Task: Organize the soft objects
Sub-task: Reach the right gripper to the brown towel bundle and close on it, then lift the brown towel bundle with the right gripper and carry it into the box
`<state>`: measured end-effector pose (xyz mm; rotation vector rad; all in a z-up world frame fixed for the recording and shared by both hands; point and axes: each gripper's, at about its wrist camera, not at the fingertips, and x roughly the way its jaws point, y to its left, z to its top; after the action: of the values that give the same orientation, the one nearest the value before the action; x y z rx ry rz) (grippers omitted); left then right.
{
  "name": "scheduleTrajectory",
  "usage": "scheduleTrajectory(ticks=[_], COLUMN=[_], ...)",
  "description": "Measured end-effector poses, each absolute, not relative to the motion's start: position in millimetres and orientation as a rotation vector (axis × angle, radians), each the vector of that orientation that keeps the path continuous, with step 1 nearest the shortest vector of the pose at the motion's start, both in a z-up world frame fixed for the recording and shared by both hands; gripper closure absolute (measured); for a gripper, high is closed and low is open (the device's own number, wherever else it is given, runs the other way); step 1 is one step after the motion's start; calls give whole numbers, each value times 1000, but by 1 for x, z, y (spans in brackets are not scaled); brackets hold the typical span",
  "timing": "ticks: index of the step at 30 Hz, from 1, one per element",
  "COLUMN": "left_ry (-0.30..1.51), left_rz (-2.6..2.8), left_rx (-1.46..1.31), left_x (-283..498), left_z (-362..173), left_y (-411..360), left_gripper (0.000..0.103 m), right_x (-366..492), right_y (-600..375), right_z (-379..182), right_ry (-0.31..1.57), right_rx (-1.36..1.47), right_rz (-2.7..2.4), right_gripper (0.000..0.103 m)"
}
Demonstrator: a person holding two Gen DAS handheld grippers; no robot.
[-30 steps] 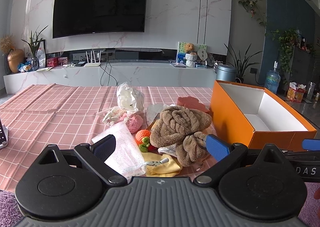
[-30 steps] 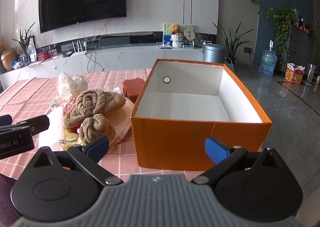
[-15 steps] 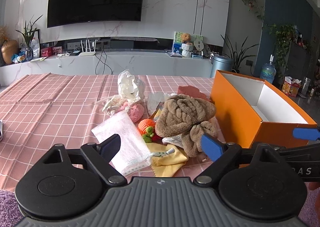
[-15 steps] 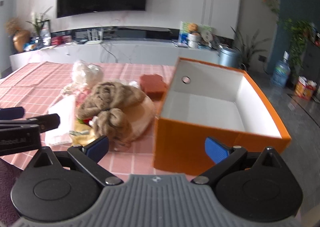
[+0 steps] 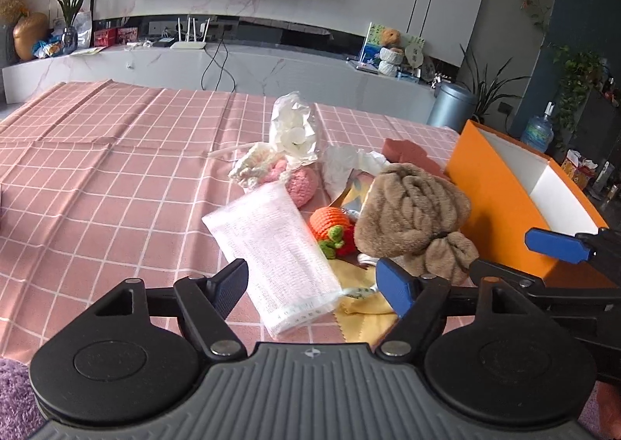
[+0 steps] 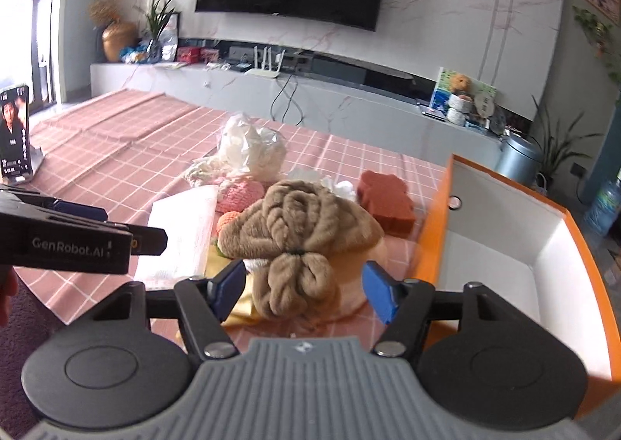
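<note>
Soft things heaped on the pink checked counter beside an orange box, both tools apart and empty.

The brown knotted plush towel tops a heap near the counter's front edge, just left of the open orange cardboard box with white inside. Around it lie a white mesh pouch, an orange crocheted toy with green leaves, a pink crocheted ball, a crumpled clear bag of white pieces, a yellow cloth and a rust-red sponge block. The right tool has its blue fingers spread either side of the towel's lower knot, not touching. The left tool is spread over the pouch's near end.
</note>
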<state>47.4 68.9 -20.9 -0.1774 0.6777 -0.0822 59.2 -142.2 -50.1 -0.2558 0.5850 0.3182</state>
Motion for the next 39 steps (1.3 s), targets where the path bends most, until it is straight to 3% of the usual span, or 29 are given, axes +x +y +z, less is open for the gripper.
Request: scheduleTrajectory(ticks=[5, 17, 20, 22, 25, 28, 34, 39], left_ry=[744, 864, 870, 871, 864, 855, 836, 789], left_rz=[-63, 4, 13, 11, 12, 17, -3, -15], left_rx=[-201, -179, -146, -142, -133, -112, -70, -59], left_x=[74, 125, 129, 129, 128, 126, 123, 117], left_z=[-32, -70, -76, -79, -82, -82, -83, -79], left_y=[76, 72, 69, 69, 69, 66, 65, 68], left_gripper=[14, 13, 14, 18, 26, 42, 93, 100], right_x=[87, 134, 133, 130, 124, 122, 119, 115], right_y=[-126, -122, -123, -122, -120, -121, -127, -132], right_z=[-62, -92, -94, -96, -96, -93, -85, -75], right_ry=[610, 707, 708, 721, 716, 709, 700, 677], right_rx=[-317, -286, -270, -260, -269, -264, -235, -218], right_rz=[349, 352, 368, 390, 388, 389, 390, 389], right_gripper=[27, 26, 32, 48, 53, 55, 56, 56])
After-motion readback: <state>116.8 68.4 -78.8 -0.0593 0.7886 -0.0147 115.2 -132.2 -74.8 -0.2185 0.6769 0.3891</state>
